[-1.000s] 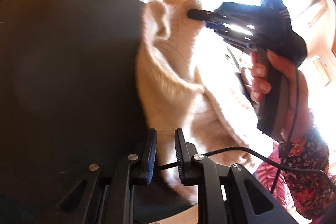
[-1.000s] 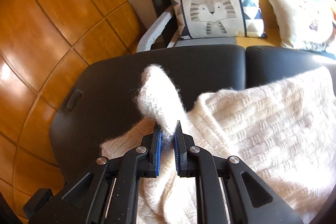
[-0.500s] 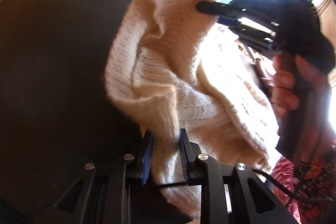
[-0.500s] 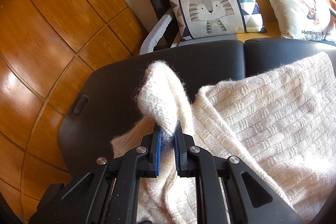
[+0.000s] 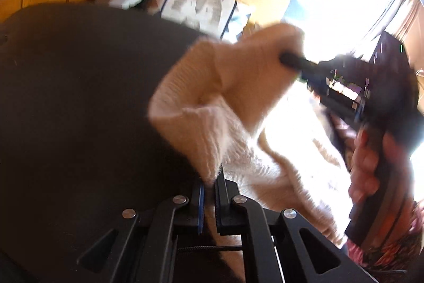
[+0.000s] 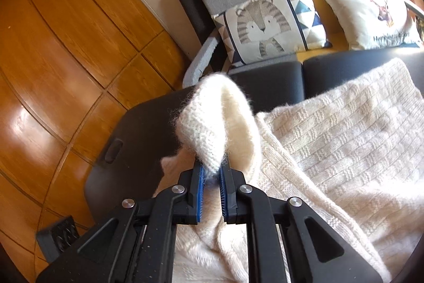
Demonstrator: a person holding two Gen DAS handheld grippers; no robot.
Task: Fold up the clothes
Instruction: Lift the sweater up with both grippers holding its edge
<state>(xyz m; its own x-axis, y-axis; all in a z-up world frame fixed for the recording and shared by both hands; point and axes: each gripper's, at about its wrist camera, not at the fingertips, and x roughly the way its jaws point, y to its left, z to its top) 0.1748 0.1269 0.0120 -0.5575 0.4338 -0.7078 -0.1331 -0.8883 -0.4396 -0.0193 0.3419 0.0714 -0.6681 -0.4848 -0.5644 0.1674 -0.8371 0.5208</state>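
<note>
— Cream knit sweater (image 6: 331, 139) is lying on the black table (image 5: 66, 97); why pinch both edges?

— I'm clamping my left gripper (image 5: 209, 192) on one fold, my right gripper (image 6: 210, 177) on the cuff, lifting both to fold evenly.

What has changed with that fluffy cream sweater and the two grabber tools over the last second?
The left gripper went from standing open beside the cream sweater to closing on a fold of its edge; its jaws have just been closing and now pinch the knit. The sweater's bunched end has swung further over the black table. The right gripper stayed clamped on its own fold, and the tiger cushion stayed put.
</note>
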